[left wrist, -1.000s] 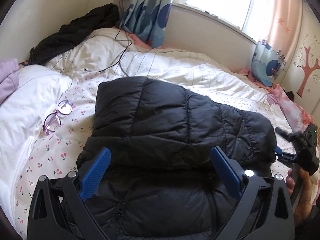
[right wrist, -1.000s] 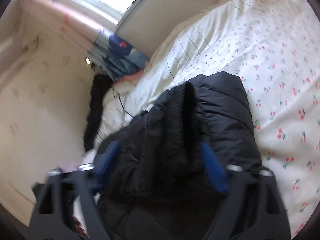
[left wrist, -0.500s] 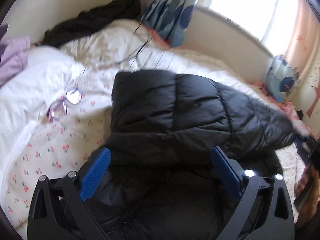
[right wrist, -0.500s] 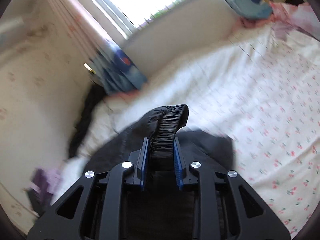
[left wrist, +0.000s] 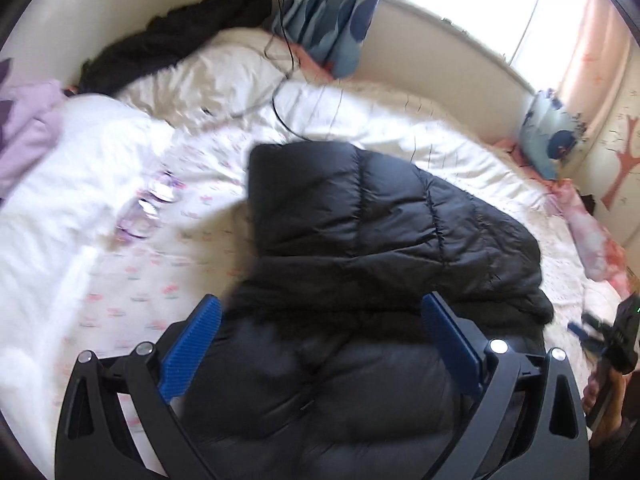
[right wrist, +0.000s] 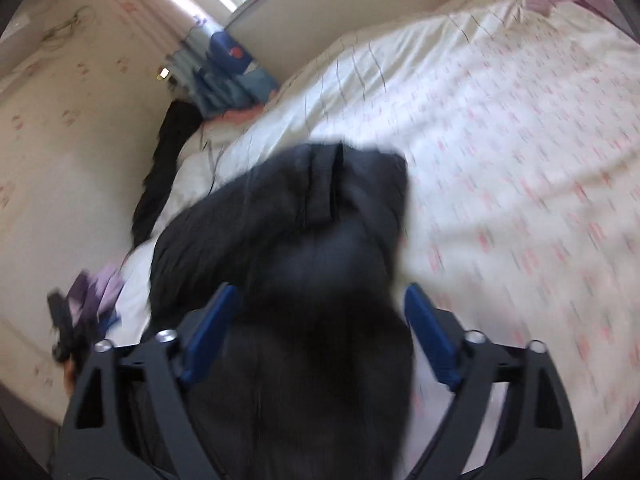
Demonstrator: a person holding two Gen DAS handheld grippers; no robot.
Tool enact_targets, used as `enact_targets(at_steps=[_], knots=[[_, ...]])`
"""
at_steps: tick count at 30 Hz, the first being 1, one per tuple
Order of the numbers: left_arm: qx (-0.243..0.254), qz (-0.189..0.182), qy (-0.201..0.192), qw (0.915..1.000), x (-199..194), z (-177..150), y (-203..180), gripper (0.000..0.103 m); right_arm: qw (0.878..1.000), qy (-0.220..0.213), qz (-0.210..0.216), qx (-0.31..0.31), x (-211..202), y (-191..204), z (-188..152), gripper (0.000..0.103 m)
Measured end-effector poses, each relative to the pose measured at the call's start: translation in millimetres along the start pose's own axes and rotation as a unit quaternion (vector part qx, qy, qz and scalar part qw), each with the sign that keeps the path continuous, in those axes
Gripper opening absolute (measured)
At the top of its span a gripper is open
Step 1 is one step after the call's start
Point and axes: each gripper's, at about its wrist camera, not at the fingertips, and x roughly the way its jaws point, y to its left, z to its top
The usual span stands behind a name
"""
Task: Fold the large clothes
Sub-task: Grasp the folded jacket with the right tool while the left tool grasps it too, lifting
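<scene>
A black puffer jacket (left wrist: 380, 248) lies partly folded on the bed, one half laid over the other. My left gripper (left wrist: 320, 344) is open, its blue fingers spread above the jacket's near part. In the right wrist view the jacket (right wrist: 304, 232) lies in front, blurred, with a ribbed cuff on top. My right gripper (right wrist: 320, 332) is open above it and holds nothing. It also shows at the right edge of the left wrist view (left wrist: 608, 336), held by a hand.
The bed has a white cherry-print sheet (left wrist: 132, 280) and a white duvet (left wrist: 360, 120). Purple glasses (left wrist: 152, 208) lie left of the jacket. A lilac garment (left wrist: 28, 136) is far left, a black garment (left wrist: 172, 40) and a cable (left wrist: 280, 80) lie by the wall.
My right gripper was shut on the jacket's cuff half a second ago and is now open; the sleeve lies on the jacket. Both cameras have shifted.
</scene>
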Motion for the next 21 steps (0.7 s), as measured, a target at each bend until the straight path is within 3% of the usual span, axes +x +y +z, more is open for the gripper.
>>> enact_targets(at_steps=[2,5,9,13,16,19,21], knots=[[-0.007,-0.007,0.011,0.9999,-27,-17,33,0.096,0.999,0.042,0.013,0.004,-22,-8,-36,0.087],[-0.046,-0.003,0.066,0.9968,-38,-49,79,0.096,0.994,0.096,0.036,0.027,-40,-21,-83,0.087],[-0.073,-0.042,0.125,0.9886,-44,-98,108,0.096,0.984,0.135,0.092,0.073,-45,-27,-131,0.087],[-0.067,-0.093,0.158,0.9807,-42,-129,100,0.096,0.980,0.142,0.110,0.086,-45,-17,-158,0.087],[-0.051,-0.137,0.195,0.9697,-35,-150,86,0.096,0.975,0.150,0.137,0.084,-51,-5,-170,0.088],[0.002,-0.114,0.230,0.9664,-25,-169,65,0.096,0.973,0.167,0.137,0.075,-56,4,-177,0.088],[0.006,-0.110,0.231,0.9667,-22,-177,60,0.096,0.972,0.181,0.134,0.067,-55,6,-179,0.089]])
